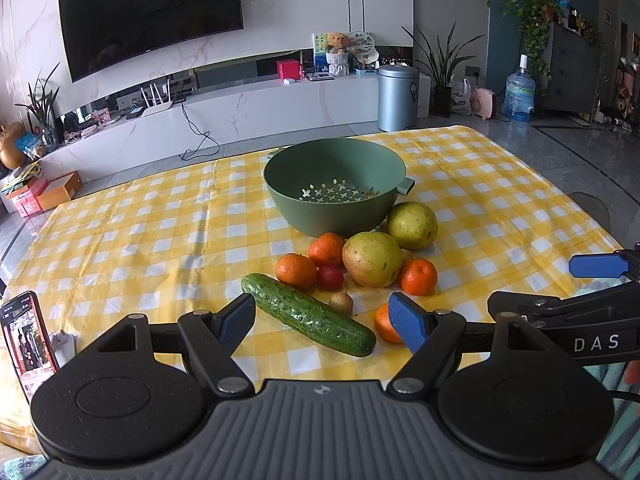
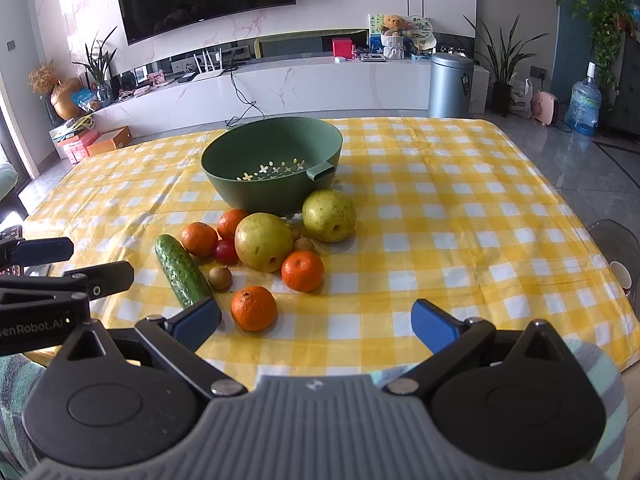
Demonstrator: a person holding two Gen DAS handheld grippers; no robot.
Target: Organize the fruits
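A green colander bowl (image 1: 336,168) (image 2: 272,148) stands empty on the yellow checked tablecloth. In front of it lie two pears (image 1: 372,259) (image 2: 329,215), several oranges (image 1: 295,271) (image 2: 253,307), a small red tomato (image 1: 330,277) (image 2: 226,251), a brown kiwi-like fruit (image 1: 341,302) (image 2: 219,278) and a cucumber (image 1: 312,314) (image 2: 182,270). My left gripper (image 1: 322,320) is open, low over the near end of the cucumber. My right gripper (image 2: 316,320) is open and empty, just behind the nearest orange.
A phone (image 1: 26,340) stands at the table's left near edge. The right gripper's arm (image 1: 560,316) shows at right in the left wrist view. The tablecloth (image 2: 440,220) spreads right of the fruit. A TV unit and bin (image 1: 398,96) stand beyond the table.
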